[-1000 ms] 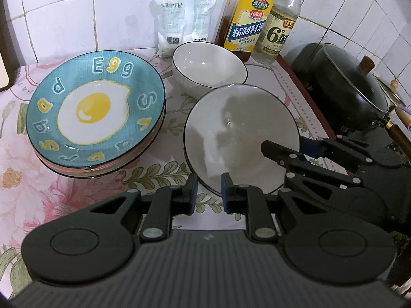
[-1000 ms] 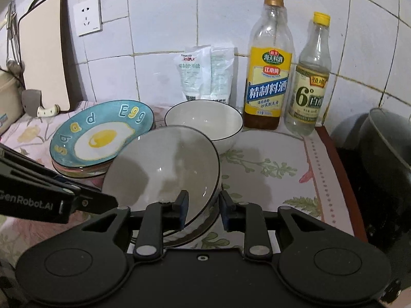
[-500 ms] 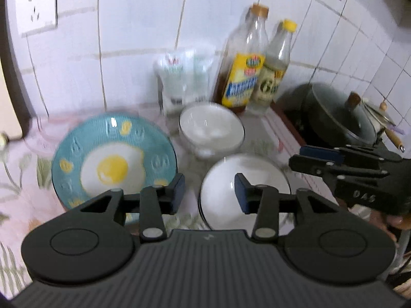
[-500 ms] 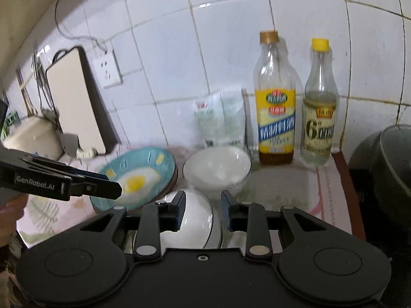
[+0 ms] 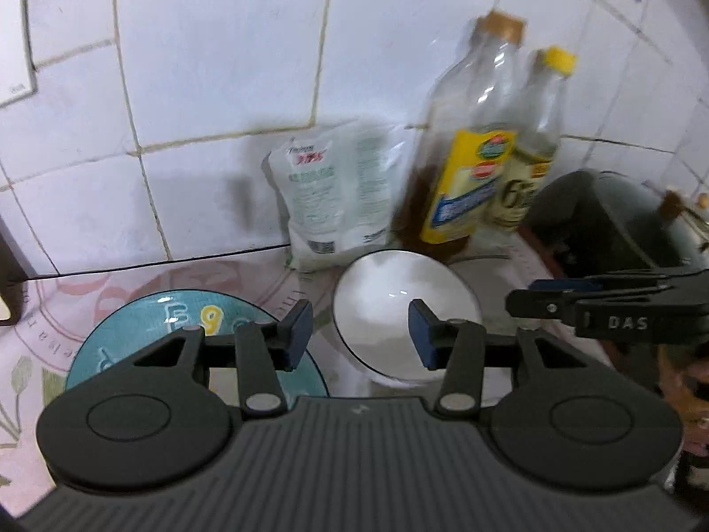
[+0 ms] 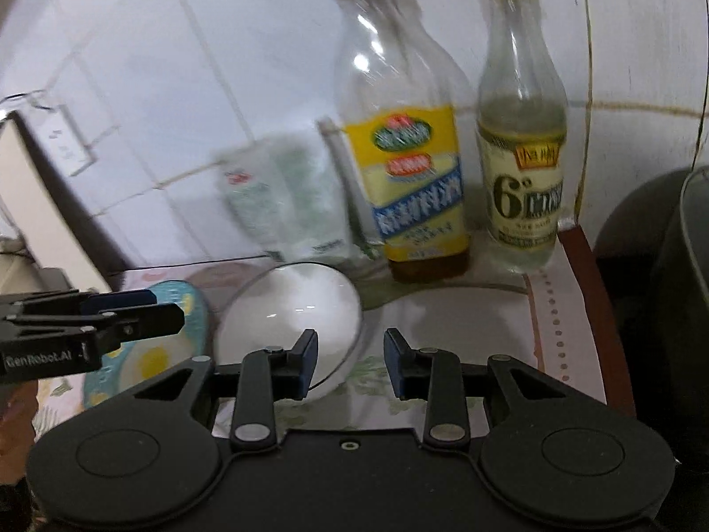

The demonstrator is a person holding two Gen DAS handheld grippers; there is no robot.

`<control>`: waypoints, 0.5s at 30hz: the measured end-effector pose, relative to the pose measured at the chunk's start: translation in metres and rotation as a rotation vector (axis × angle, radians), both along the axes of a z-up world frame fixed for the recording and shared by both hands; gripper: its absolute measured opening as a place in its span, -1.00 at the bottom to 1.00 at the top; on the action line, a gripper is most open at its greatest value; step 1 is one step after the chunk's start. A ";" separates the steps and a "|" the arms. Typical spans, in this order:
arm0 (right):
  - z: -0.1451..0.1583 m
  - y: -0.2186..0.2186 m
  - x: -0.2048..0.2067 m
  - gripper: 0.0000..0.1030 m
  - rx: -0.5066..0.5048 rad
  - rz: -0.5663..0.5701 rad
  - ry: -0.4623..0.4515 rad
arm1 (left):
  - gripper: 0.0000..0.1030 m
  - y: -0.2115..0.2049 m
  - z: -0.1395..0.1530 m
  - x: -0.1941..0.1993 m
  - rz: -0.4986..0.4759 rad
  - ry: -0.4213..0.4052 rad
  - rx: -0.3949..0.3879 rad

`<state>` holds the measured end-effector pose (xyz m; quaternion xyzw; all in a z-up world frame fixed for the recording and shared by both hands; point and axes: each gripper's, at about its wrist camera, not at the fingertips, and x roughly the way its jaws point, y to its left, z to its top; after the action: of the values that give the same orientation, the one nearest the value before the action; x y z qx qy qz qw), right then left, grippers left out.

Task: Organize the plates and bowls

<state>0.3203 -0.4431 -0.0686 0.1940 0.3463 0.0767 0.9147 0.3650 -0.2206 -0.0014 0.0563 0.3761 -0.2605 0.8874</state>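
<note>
A white bowl with a dark rim (image 5: 399, 306) (image 6: 288, 306) stands on the flowered counter, close to the bottles. Left of it lies a teal plate printed with a fried egg (image 5: 133, 332) (image 6: 150, 361), on top of other plates. My left gripper (image 5: 359, 334) hovers over the gap between plate and bowl. Its jaws are opening and nothing is between them. My right gripper (image 6: 351, 361) hangs just right of the bowl, jaws a little apart and empty. Each gripper shows in the other's view: the right (image 5: 531, 295), the left (image 6: 168, 306). A second white bowl lies hidden below the grippers.
Two bottles (image 6: 407, 168) (image 6: 523, 168) and a white bag (image 5: 328, 195) stand against the tiled wall behind the bowl. A dark pot (image 5: 620, 221) sits on the stove at the right, past the counter's edge. A cutting board (image 6: 26, 204) leans at the far left.
Both grippers let go of the tilted white bowl, opened, and moved forward toward the wall. That bowl has passed out of sight beneath them; the back bowl and bottles now look much nearer.
</note>
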 end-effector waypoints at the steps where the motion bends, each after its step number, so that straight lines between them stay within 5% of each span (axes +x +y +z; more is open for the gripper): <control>1: -0.006 -0.002 0.006 -0.27 0.011 -0.007 0.018 | -0.12 0.000 -0.006 0.007 0.011 0.018 -0.003; 15: -0.038 0.006 0.043 -0.27 0.058 0.030 0.111 | -0.73 -0.008 -0.044 0.030 -0.022 0.071 0.055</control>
<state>0.3630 -0.4370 -0.1066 0.2190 0.3970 0.0897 0.8868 0.3950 -0.2286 -0.0451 0.0754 0.4135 -0.2617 0.8688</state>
